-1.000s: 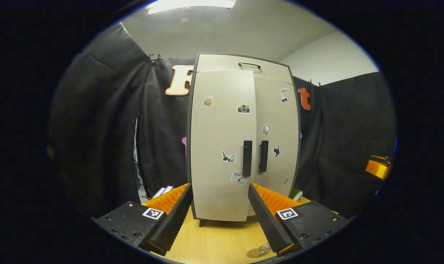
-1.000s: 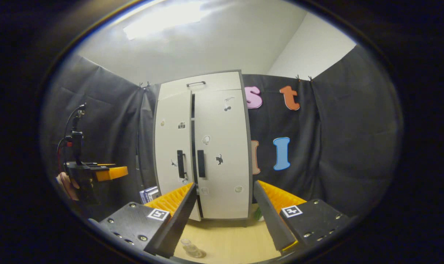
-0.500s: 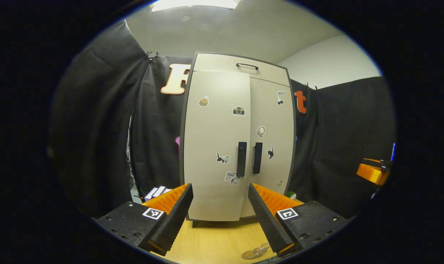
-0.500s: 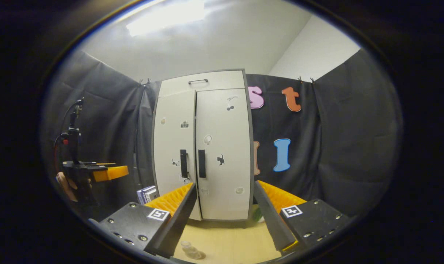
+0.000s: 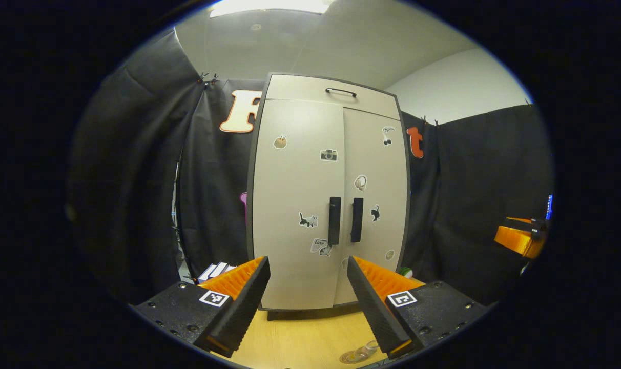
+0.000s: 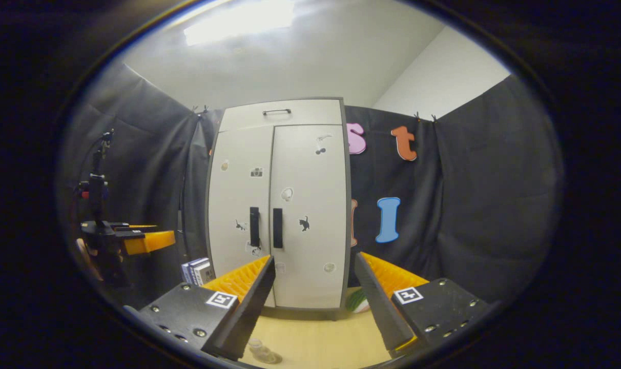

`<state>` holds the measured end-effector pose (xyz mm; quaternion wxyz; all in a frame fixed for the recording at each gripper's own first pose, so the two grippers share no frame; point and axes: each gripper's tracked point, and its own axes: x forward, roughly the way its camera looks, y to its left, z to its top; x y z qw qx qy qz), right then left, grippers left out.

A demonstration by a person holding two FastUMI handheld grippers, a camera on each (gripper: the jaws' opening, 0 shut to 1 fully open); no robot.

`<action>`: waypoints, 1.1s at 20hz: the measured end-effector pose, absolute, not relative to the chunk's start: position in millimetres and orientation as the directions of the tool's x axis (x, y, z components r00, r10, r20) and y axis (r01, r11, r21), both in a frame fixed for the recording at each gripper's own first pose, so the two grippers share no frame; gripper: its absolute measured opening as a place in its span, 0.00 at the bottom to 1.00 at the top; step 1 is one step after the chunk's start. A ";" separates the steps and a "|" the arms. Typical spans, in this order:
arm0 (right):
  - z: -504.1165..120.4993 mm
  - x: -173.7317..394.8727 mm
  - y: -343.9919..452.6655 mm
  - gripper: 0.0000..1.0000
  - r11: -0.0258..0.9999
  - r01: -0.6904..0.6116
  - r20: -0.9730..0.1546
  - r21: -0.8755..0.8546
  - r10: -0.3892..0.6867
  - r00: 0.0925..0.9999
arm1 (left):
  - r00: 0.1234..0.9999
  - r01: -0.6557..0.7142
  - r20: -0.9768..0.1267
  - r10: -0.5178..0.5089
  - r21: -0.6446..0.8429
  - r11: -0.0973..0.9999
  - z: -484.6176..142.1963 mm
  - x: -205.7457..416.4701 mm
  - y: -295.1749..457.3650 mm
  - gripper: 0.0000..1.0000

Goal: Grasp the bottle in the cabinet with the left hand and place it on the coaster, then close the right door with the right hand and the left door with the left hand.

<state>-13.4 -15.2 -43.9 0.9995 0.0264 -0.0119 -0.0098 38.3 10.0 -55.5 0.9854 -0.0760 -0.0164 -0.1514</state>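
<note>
Both cabinet (image 5: pixel 328 200) doors now sit flush; a second ago the left door (image 5: pixel 295 205) was ajar with a dark gap beside the right door (image 6: pixel 308 215). Left gripper (image 5: pixel 306 307) has backed off, jaws wide apart, holding nothing. Right gripper (image 6: pixel 313 307) likewise spread wide and empty. Bottle (image 6: pixel 262 351) stands on the coaster (image 5: pixel 352 357) at the bottom edge of both frames, on the table (image 6: pixel 315 341). Other gripper's tip shows at the right edge of the left gripper view.

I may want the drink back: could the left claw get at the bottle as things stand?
Probably yes. The bottle stands out on the table on its coaster, just below the open left claw, with nothing between them. Both cabinet doors look shut.
</note>
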 end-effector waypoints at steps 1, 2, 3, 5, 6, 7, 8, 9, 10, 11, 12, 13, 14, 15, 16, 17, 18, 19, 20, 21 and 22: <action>-43.9 -13.9 -13.5 0.95 0.998 0.023 0.024 0.056 -0.024 0.999 | 0.953 0.304 0.053 -0.299 -0.151 0.941 -56.2 38.0 9.0 0.96; -42.5 -14.4 -11.7 0.95 0.998 0.023 0.027 0.060 -0.025 0.999 | 0.951 0.309 0.052 -0.304 -0.161 0.937 -56.1 36.9 8.2 0.96; -40.8 -13.4 -9.5 0.95 0.998 0.021 0.033 0.064 -0.023 0.999 | 0.947 0.320 0.053 -0.316 -0.167 0.933 -54.8 36.1 5.8 0.96; -39.6 -12.8 -6.7 0.95 0.997 0.018 0.035 0.069 -0.021 0.999 | 0.942 0.335 0.057 -0.330 -0.160 0.929 -51.5 35.3 4.0 0.96; -39.9 -11.8 -4.4 0.95 0.998 0.012 0.032 0.066 -0.014 0.999 | 0.941 0.337 0.062 -0.332 -0.147 0.930 -49.4 36.5 5.1 0.96; -40.8 -12.5 -2.4 0.95 0.998 0.005 0.031 0.058 -0.007 0.999 | 0.940 0.340 0.062 -0.335 -0.129 0.931 -49.5 37.8 5.2 0.96; -39.7 -11.6 -3.4 0.95 0.999 0.008 0.037 0.048 -0.009 0.999 | 0.939 0.342 0.066 -0.336 -0.114 0.933 -51.4 38.9 5.0 0.96; -39.0 -11.0 -6.3 0.95 0.999 0.014 0.043 0.037 -0.015 0.999 | 0.939 0.343 0.066 -0.337 -0.101 0.934 -52.8 40.5 5.2 0.96; -39.5 -10.5 -11.4 0.95 0.999 0.031 0.046 0.020 -0.032 0.998 | 0.936 0.350 0.065 -0.345 -0.085 0.933 -56.7 42.1 3.5 0.96; -39.8 -10.9 -23.1 0.95 0.998 0.064 0.053 0.001 -0.064 0.997 | 0.938 0.345 0.063 -0.341 -0.059 0.937 -58.8 45.2 4.5 0.96; -40.5 -11.7 -32.0 0.89 0.996 0.087 0.052 -0.010 -0.086 0.995 | 0.941 0.334 0.064 -0.332 -0.032 0.942 -60.9 47.7 7.8 0.96; -44.4 -11.3 -36.4 0.89 0.995 0.101 0.040 -0.009 -0.100 0.994 | 0.941 0.334 0.062 -0.333 -0.020 0.942 -63.6 49.6 7.7 0.96; -47.6 -10.4 -39.2 0.93 0.995 0.101 0.026 -0.003 -0.101 0.995 | 0.939 0.341 0.063 -0.339 -0.022 0.940 -67.6 50.6 3.6 0.96; -48.2 -8.9 -40.8 0.93 0.995 0.103 0.018 -0.001 -0.103 0.995 | 0.933 0.358 0.064 -0.355 -0.031 0.933 -69.9 50.1 -0.8 0.96; -47.8 -8.1 -44.8 0.93 0.994 0.110 0.018 -0.008 -0.110 0.994 | 0.928 0.369 0.067 -0.366 -0.036 0.929 -71.2 49.5 -4.7 0.97; -49.1 -7.5 -49.0 0.89 0.993 0.116 0.015 -0.020 -0.115 0.993 | 0.926 0.375 0.066 -0.372 -0.040 0.926 -72.4 49.3 -6.8 0.96; -51.6 -6.1 -52.7 0.93 0.992 0.125 0.007 -0.030 -0.125 0.992 | 0.924 0.381 0.062 -0.378 -0.047 0.923 -74.1 48.9 -7.9 0.96; -55.8 -4.0 -56.3 0.93 0.991 0.131 -0.004 -0.036 -0.131 0.991 | 0.922 0.386 0.063 -0.382 -0.060 0.921 -74.6 48.6 -9.7 0.96; -58.8 -1.3 -55.6 0.93 0.991 0.128 -0.016 -0.038 -0.129 0.991 | 0.920 0.392 0.065 -0.387 -0.078 0.917 -75.2 49.6 -11.5 0.96; -58.0 3.8 -54.2 0.89 0.992 0.124 -0.019 -0.030 -0.124 0.992 | 0.918 0.395 0.065 -0.390 -0.096 0.914 -75.1 50.3 -12.6 0.97; -56.8 8.5 -54.4 0.93 0.992 0.124 -0.021 -0.005 -0.124 0.992 | 0.920 0.393 0.062 -0.388 -0.111 0.913 -75.2 51.1 -12.8 0.97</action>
